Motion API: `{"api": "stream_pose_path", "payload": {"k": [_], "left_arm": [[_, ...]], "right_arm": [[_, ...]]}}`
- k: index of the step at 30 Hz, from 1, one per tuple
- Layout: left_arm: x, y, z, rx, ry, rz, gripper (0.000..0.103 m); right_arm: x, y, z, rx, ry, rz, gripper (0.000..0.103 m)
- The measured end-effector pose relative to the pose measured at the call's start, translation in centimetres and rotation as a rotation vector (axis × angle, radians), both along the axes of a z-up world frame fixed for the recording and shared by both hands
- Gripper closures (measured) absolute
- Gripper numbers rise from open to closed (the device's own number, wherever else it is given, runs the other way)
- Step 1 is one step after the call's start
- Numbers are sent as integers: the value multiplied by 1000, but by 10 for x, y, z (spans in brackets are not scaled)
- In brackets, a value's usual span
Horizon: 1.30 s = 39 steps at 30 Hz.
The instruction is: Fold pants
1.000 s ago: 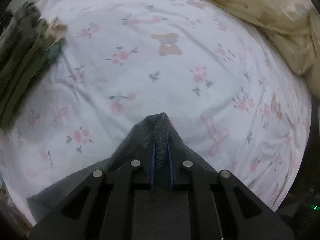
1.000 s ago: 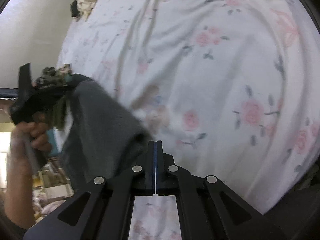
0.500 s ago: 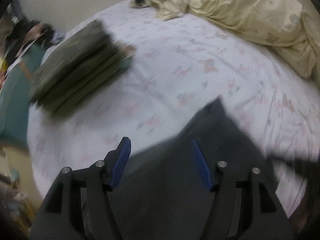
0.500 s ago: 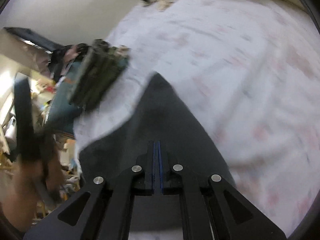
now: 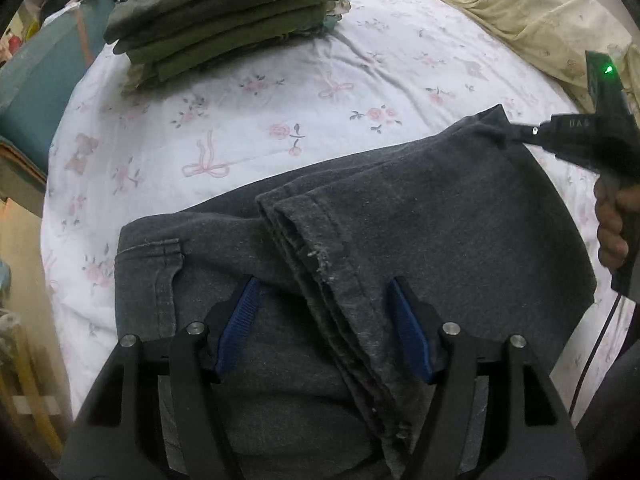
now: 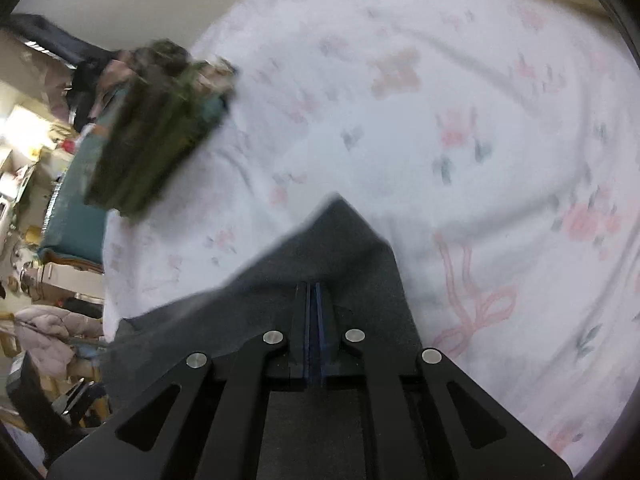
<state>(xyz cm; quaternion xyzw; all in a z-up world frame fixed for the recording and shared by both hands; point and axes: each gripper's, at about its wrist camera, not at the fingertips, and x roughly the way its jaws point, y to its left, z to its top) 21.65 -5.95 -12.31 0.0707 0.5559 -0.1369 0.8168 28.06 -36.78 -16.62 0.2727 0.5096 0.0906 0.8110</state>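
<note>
Dark grey pants (image 5: 420, 216) lie folded over on the floral bed sheet (image 5: 248, 120), the hems lying across the waist part. My left gripper (image 5: 326, 300) is open above the pants, holding nothing. My right gripper (image 5: 516, 132) is shut on the far right corner of the pants. In the right wrist view the right gripper (image 6: 314, 292) is shut on the grey pants (image 6: 348, 248).
A stack of folded olive green pants (image 5: 224, 20) sits at the far left of the bed, blurred in the right wrist view (image 6: 152, 132). A rumpled cream blanket (image 5: 520, 12) lies at the far right. A teal cushion (image 5: 36, 80) is beyond the bed's left edge.
My left gripper let go of the pants, opened and drew back. The pants came down folded on the sheet. My right gripper stayed shut on its corner.
</note>
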Motion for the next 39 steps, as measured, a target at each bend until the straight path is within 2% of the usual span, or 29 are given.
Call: {"api": "stream_pose_path", "payload": {"k": [2, 3, 5, 8, 11, 13, 15, 17, 19, 21, 25, 28, 31, 32, 34, 36, 38, 39], "left_arm": [[2, 3, -1, -15, 7, 10, 37], [2, 3, -2, -15, 7, 14, 36], [2, 3, -2, -10, 3, 6, 36], [1, 7, -1, -20, 9, 15, 34], [-5, 17, 9, -65, 29, 98, 36], [-11, 20, 21, -93, 13, 112, 36], [-18, 21, 35, -88, -26, 114, 36], [-22, 21, 44, -78, -58, 106, 36], [-26, 23, 52, -75, -75, 106, 36], [-32, 29, 56, -88, -76, 121, 35], [-48, 39, 61, -84, -81, 132, 35], [-61, 45, 63, -69, -85, 149, 33], [-73, 49, 68, -55, -107, 169, 21], [-77, 51, 70, -53, -118, 174, 17], [-84, 53, 72, -59, -131, 183, 15], [-86, 55, 70, -81, -120, 193, 14], [-84, 56, 68, -108, -106, 202, 14], [-82, 55, 67, -115, -105, 206, 14]], "right_arm": [[9, 1, 0, -57, -4, -4, 98], [18, -1, -9, -82, 23, -24, 98], [36, -3, -34, -37, 97, -30, 103], [50, -5, -36, -47, 104, -34, 103], [47, -1, -20, -94, 122, 9, 103], [36, -7, -6, -63, 104, -9, 95], [10, -14, 21, -12, 44, -46, 94], [-15, -17, 39, 20, 20, -67, 86], [-38, -19, 50, 32, 11, -87, 33], [-70, -24, 59, 43, -12, -127, 22], [-105, -24, 50, -33, 37, -129, 22], [-122, -25, 20, -33, 126, -143, 22], [-132, -32, 2, -58, 191, -151, 22], [-133, -33, -8, -39, 228, -144, 22], [-133, -27, -26, -10, 309, -99, 22], [-134, -16, -28, -29, 313, -52, 22], [-133, -10, -25, -1, 300, -21, 28], [-133, -7, -24, 8, 297, -11, 44]]}}
